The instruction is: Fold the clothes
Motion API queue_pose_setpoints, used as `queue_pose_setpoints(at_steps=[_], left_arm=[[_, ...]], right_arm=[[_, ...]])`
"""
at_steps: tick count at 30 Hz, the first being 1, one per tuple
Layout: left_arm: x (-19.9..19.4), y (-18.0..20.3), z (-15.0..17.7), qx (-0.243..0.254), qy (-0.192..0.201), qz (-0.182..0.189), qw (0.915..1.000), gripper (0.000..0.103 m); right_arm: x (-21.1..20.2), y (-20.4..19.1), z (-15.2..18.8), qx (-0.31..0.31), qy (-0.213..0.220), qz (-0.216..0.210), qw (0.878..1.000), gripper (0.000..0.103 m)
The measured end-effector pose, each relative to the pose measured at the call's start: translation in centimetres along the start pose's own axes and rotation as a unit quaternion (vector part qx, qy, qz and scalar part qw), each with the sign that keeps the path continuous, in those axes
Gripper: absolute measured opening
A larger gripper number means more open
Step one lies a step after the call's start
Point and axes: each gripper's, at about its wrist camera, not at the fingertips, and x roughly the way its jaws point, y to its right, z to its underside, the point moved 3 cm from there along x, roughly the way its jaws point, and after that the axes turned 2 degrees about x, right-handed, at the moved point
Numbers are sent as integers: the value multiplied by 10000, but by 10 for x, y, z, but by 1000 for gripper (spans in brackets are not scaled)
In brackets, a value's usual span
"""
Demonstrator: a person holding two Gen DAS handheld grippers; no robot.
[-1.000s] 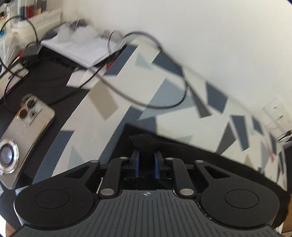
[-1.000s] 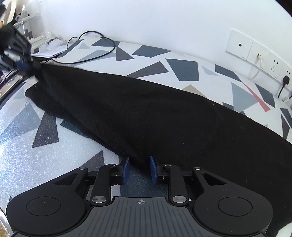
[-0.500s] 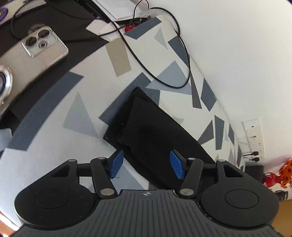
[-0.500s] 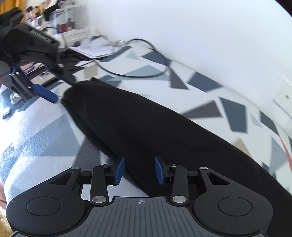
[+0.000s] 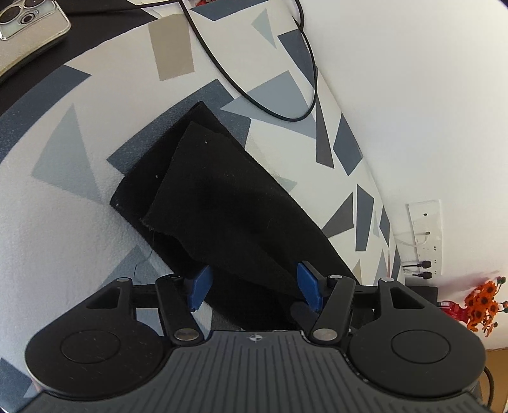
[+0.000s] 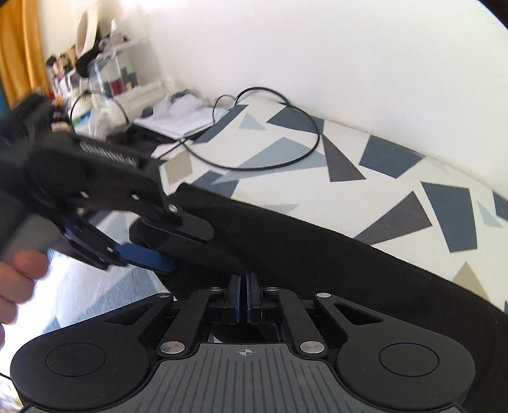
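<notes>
While the left gripper [image 5: 254, 286] points down at the patterned surface, its two blue pads [image 5: 200, 287] stand well apart, roughly half open, and they press on nothing. A black garment [image 5: 222, 203] lies on the geometric-print tablecloth [image 5: 63, 190], folded over itself so that an upper layer sits askew on a lower one, with a frayed edge toward the left. The near end of the cloth runs down between the spread pads and under the gripper body, but neither pad grips it. A black cable [image 5: 263, 104] loops over the tablecloth beyond the garment, close to the white wall [image 5: 412, 95]. A phone in a clear case [image 5: 28, 28] lies at the upper left on a dark surface. A wall socket panel [image 5: 425, 235] and orange flowers [image 5: 482, 301] show at the right edge.

From the right wrist view, the right gripper [image 6: 243, 295] has its pads pressed together, fully closed; whether a bit of cloth is pinched between them cannot be told, as the black garment [image 6: 317, 254] lies directly behind the fingertips. The garment stretches as a long dark band from the lower right toward the middle left across the tablecloth [image 6: 381, 178]. The left gripper [image 6: 165, 247] reaches in from the left over the garment's far end, blurred, one blue pad [image 6: 144, 255] showing, with a person's hand [image 6: 19, 279] on its handle. The cable [image 6: 273, 133] loops behind, and papers [image 6: 177, 117] and cluttered shelves [image 6: 95, 73] stand further back.
</notes>
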Motion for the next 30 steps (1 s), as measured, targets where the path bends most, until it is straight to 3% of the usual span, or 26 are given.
queue_pose_setpoints(at_steps=[5,7,8,10,12,16,21,23,25,30], left_arm=[[-1,-7,-7,-232,377,33,9990,59],[-10,-9,-9,-135,760,-27,9970,39],[-16,-9,-10,-38,968,-66,9953,17],[-25,-8,-12,271,1232,-271,9916,11],[-30,-6,-9,674,1365,-460,9873,9],[-29,0,5,1624,1496,-906,9711,8],[-22,15,29,2834,1705,-1305,9347,8],[-15,17,36,3162,1702,-1477,9215,8],[-9,13,39,3243,1619,-1564,9188,8],[-9,2,43,3149,1607,-1434,9243,8]], right_arm=[[-13,8,-2,127,146,-161,9997,3],[-12,7,0,31,48,-222,9997,3],[-11,6,1,-65,-36,-232,9997,3],[-10,2,3,-294,-156,-264,9991,10],[-8,-2,4,-523,-277,-296,9978,21],[-6,4,-20,-391,-119,-374,9985,23],[26,-3,-76,-398,-100,-588,9974,27],[51,-15,-94,-454,-313,-743,9957,27],[75,-31,-105,-722,-559,-805,9926,29],[120,-65,-106,-1695,-1073,-782,9765,32]])
